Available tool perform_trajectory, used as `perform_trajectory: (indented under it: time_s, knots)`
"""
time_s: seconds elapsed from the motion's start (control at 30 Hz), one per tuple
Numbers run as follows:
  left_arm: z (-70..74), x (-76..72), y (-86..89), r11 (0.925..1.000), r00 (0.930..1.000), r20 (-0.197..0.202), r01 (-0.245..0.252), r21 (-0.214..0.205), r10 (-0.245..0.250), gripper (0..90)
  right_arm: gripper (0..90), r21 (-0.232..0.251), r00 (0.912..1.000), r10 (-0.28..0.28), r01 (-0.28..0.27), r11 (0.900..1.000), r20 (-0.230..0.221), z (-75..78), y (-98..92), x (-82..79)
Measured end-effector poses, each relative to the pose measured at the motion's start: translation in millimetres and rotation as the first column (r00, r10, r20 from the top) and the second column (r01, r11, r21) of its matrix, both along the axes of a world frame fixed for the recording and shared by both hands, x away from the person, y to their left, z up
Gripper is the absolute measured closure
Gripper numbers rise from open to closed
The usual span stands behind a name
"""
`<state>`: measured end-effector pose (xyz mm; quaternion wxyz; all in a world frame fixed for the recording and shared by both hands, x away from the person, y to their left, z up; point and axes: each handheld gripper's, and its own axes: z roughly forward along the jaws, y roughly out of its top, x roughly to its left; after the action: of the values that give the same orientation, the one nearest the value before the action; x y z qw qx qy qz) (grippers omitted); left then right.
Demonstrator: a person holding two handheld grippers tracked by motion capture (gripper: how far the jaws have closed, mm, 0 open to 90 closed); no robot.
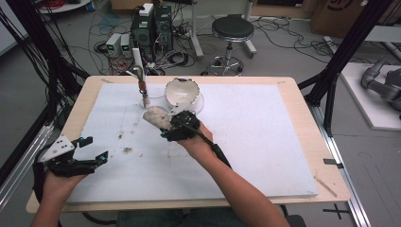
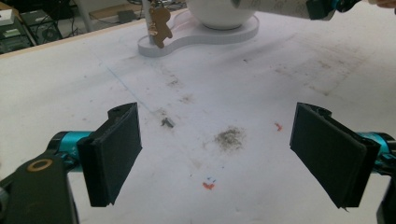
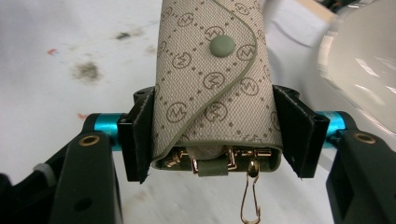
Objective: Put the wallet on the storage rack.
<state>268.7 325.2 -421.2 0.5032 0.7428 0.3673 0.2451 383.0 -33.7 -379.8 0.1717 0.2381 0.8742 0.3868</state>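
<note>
A beige monogram key case (image 3: 212, 79) with a green snap button and gold hooks at its open end sits between the pads of my right gripper (image 3: 215, 135), which is shut on its sides. In the high view that gripper (image 1: 171, 122) holds the case (image 1: 156, 118) just above the white mat, in front of a white bowl (image 1: 181, 91). The bowl (image 2: 219, 11) stands on a white base, with a brown figure charm (image 2: 159, 23) hanging from a small stand (image 1: 141, 80) beside it. My left gripper (image 1: 97, 148) hovers at the table's front left, open with nothing between its pads (image 2: 116, 154).
The white mat (image 1: 265, 137) covers most of the wooden table and carries grey dirt smudges (image 2: 229, 137) near the left gripper. Behind the table are computer boxes (image 1: 151, 28), cables and a black stool (image 1: 231, 30). Dark frame posts stand at both sides.
</note>
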Motion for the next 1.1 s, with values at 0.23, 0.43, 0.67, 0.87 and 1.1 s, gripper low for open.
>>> perform_trajectory:
  time_s: [0.23, 0.43, 0.67, 0.87, 1.1]
  knots:
    - [0.0, 13.7, -12.5, 0.9991, 0.9991, -0.001, 0.042, 0.004, -0.042, 16.4, 36.8, -0.007, 0.9978, -0.058, 0.058, 0.9983, 0.034, 11.9, -32.9, 6.5]
    - [0.0, 20.1, -20.1, 0.9979, 0.9980, -0.002, 0.064, 0.004, -0.064, 16.4, 36.8, -0.014, 0.9933, -0.103, 0.104, 0.9945, 0.052, 20.5, -53.6, 15.3]
    - [0.2, 18.2, -19.1, 0.9982, 0.9982, -0.001, 0.060, 0.003, -0.060, 16.4, 36.8, -0.038, 0.9886, -0.141, 0.143, 0.9891, 0.053, 26.1, -64.4, 32.1]
    - [-0.1, 14.5, -15.7, 0.9989, 0.9989, -0.001, 0.047, 0.004, -0.047, 16.4, 36.8, -0.053, 0.9853, -0.161, 0.164, 0.9851, 0.057, 29.3, -64.7, 45.7]
    - [-0.1, 10.7, -12.9, 0.9992, 0.9992, 0.000, 0.040, 0.007, -0.040, 16.4, 36.8, -0.095, 0.9859, -0.156, 0.161, 0.9824, 0.061, 32.4, -55.4, 61.4]
